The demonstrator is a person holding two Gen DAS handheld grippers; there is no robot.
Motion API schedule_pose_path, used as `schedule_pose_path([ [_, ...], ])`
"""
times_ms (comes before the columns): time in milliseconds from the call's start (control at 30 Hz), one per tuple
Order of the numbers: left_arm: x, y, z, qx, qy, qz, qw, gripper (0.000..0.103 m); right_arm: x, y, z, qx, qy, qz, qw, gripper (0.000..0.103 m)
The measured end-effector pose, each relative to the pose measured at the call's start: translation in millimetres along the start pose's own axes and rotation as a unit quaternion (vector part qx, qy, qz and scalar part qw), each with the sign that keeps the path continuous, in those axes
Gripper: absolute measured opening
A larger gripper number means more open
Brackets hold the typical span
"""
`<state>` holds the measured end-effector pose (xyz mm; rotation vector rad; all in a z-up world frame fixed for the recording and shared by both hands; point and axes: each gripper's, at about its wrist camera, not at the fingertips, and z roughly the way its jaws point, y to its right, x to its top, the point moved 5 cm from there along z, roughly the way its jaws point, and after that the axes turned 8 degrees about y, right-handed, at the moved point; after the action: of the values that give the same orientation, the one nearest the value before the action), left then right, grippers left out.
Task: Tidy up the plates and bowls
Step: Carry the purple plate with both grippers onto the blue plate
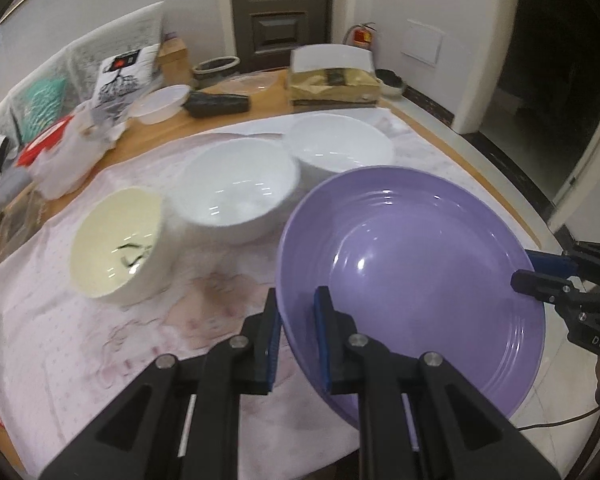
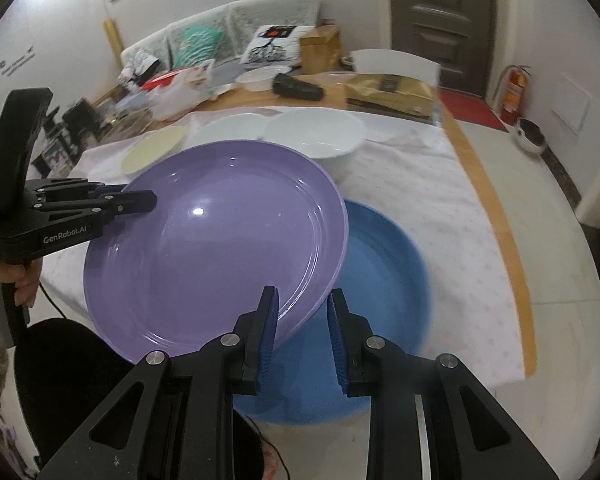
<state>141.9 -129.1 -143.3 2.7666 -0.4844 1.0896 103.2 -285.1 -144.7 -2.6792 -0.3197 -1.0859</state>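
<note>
Over the near edge of the table [image 2: 466, 168], the purple plate [image 2: 216, 240] hangs tilted in the air, above the blue plate [image 2: 384, 288] lying flat on the pink cloth [image 2: 432, 184]. The left gripper [image 1: 297, 322] pinches the purple plate's rim, one finger inside, one outside, clamped tight. From the right wrist view, the right gripper [image 2: 302, 320] sits with its jaws parted; its left finger [image 2: 269, 320] looks to lie at the plate's rim, the other stands off over the blue plate, nothing pinched between them. Behind, three bowls line up on the cloth: a cream bowl [image 1: 116, 240], a white bowl [image 1: 240, 192], another white bowl [image 1: 340, 146] just beside it. Farther back sit a plastic tub [image 1: 160, 104] and a cardboard box [image 1: 334, 80].
</note>
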Motion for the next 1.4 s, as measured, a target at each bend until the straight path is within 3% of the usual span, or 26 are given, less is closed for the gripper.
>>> schedule_pose_path([
  [400, -5, 46, 28, -0.017, -0.032, 0.043, 0.9984, 0.016, -22, 45, -10, -0.025, -0.005, 0.039, 0.999, 0.020],
  [1067, -15, 40, 49, -0.018, -0.049, 0.047, 0.9975, 0.018, -22, 42, 3, -0.030, -0.021, 0.030, 0.999, 0.020],
  [1400, -18, 42, 51, -0.014, -0.044, 0.057, 0.9973, 0.017, -23, 33, 6, -0.060, -0.035, 0.004, 0.998, 0.022],
])
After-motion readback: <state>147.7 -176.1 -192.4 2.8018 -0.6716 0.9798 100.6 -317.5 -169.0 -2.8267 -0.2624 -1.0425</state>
